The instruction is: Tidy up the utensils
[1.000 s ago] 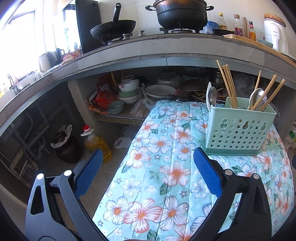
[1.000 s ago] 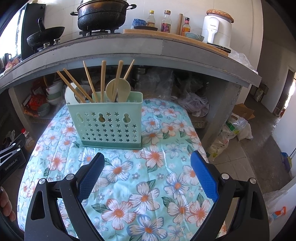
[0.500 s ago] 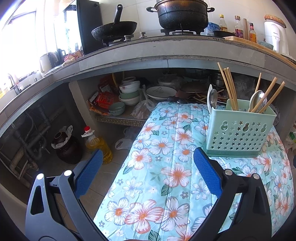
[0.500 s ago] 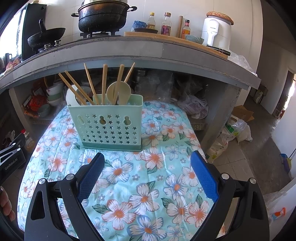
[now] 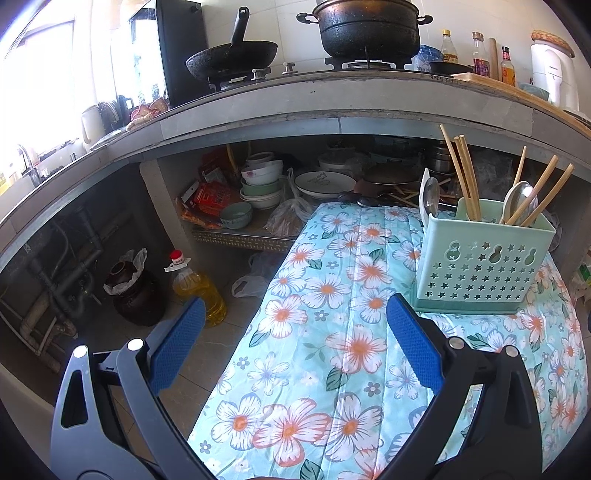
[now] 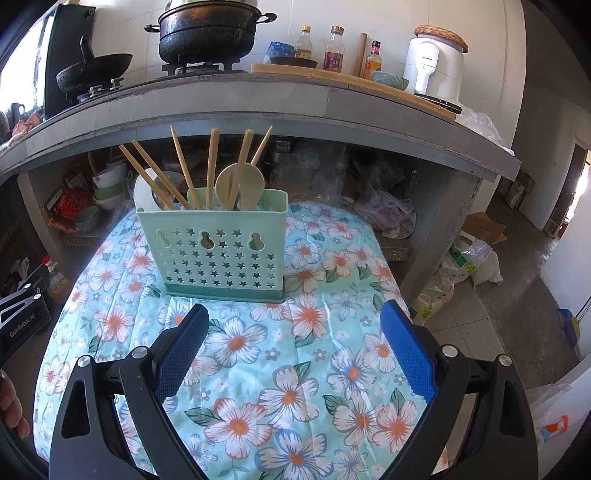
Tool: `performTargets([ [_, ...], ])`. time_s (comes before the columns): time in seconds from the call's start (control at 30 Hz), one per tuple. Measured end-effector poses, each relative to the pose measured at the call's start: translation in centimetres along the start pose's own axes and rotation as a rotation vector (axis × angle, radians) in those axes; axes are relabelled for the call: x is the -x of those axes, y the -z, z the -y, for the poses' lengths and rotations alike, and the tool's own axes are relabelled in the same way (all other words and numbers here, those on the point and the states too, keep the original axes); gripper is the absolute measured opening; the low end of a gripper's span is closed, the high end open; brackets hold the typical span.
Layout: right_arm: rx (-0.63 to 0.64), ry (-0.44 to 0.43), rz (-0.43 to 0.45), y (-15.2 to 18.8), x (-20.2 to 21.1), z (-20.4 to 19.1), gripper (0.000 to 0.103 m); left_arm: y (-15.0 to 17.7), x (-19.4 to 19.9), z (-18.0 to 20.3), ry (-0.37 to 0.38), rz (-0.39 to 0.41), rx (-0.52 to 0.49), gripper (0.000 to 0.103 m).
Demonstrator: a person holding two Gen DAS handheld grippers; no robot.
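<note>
A mint green utensil holder (image 6: 218,251) with star cut-outs stands upright on the floral tablecloth (image 6: 288,369). It also shows in the left wrist view (image 5: 480,258) at the right. Wooden chopsticks (image 6: 212,166), pale spoons (image 6: 240,184) and a metal spoon (image 5: 430,197) stand in it. My right gripper (image 6: 291,350) is open and empty, just in front of the holder. My left gripper (image 5: 295,343) is open and empty, over the table's left edge, left of the holder.
A concrete counter (image 6: 295,99) overhangs the far side, with a wok (image 5: 232,62), a pot (image 5: 369,29), bottles and a white appliance (image 6: 436,70). Bowls and plates (image 5: 266,184) sit on the shelf below. An oil bottle (image 5: 195,288) and dark jar (image 5: 133,291) stand on the floor.
Both grippers have drawn back and risen slightly, so the holder sits a little farther off. Both stay open and empty.
</note>
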State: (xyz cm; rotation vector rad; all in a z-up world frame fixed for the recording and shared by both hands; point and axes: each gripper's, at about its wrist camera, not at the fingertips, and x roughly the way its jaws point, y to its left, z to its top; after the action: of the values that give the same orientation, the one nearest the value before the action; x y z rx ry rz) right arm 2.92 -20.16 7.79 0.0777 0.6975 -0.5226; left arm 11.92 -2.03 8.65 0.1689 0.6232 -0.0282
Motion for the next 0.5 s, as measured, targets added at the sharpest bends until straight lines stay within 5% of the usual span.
performTargets([
  [0.5,-0.004,0.000,0.000,-0.10,0.23,0.07,0.091,0.03,-0.02,-0.20,0.000,-0.001,0.001,0.094],
])
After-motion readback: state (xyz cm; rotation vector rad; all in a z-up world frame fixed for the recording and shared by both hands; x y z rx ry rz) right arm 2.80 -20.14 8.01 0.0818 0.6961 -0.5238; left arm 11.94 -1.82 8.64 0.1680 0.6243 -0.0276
